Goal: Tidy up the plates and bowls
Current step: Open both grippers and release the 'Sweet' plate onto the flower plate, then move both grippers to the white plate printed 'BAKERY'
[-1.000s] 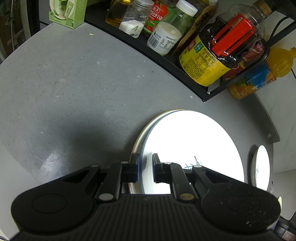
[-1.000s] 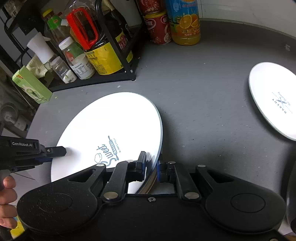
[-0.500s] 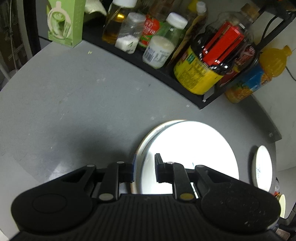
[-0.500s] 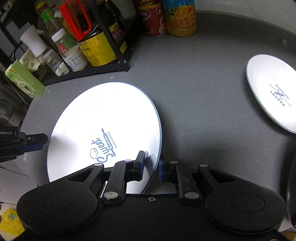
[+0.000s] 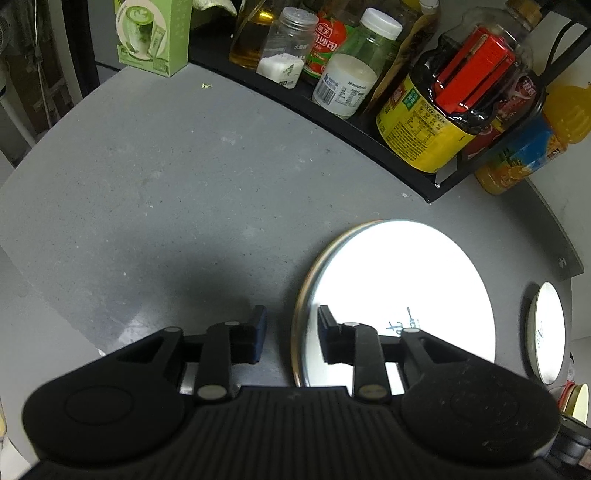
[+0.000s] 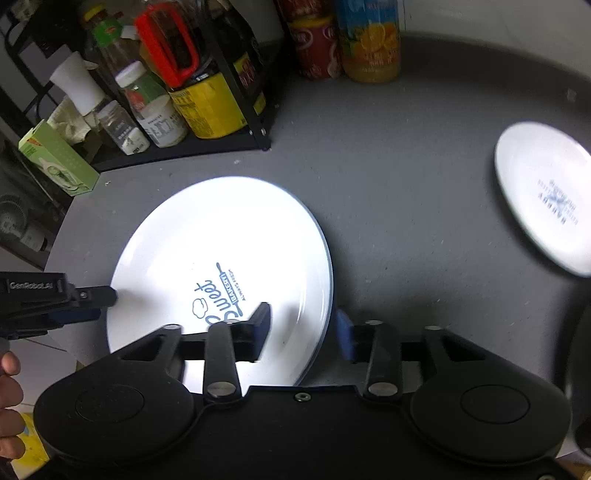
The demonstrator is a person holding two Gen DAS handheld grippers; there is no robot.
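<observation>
A large white plate (image 6: 221, 251) with blue "Sweet Bakery" print lies on the grey counter (image 6: 388, 177). It also shows in the left wrist view (image 5: 402, 280). My right gripper (image 6: 302, 332) is open, its jaws either side of the plate's near right rim without pinching it. My left gripper (image 5: 291, 332) is open astride the plate's left rim; it also shows at the left of the right wrist view (image 6: 107, 295). A smaller white plate (image 6: 546, 195) lies to the right, also at the far right of the left wrist view (image 5: 548, 332).
A black rack (image 5: 332, 114) of bottles and jars runs along the back. A green box (image 5: 155, 33) stands at its left end. An orange juice bottle (image 6: 373, 40) and a red can (image 6: 314, 48) stand behind. A dark round object (image 6: 580, 369) sits at the right edge.
Both grippers have opened and let go of the large plate's rim. The plate now lies on the counter.
</observation>
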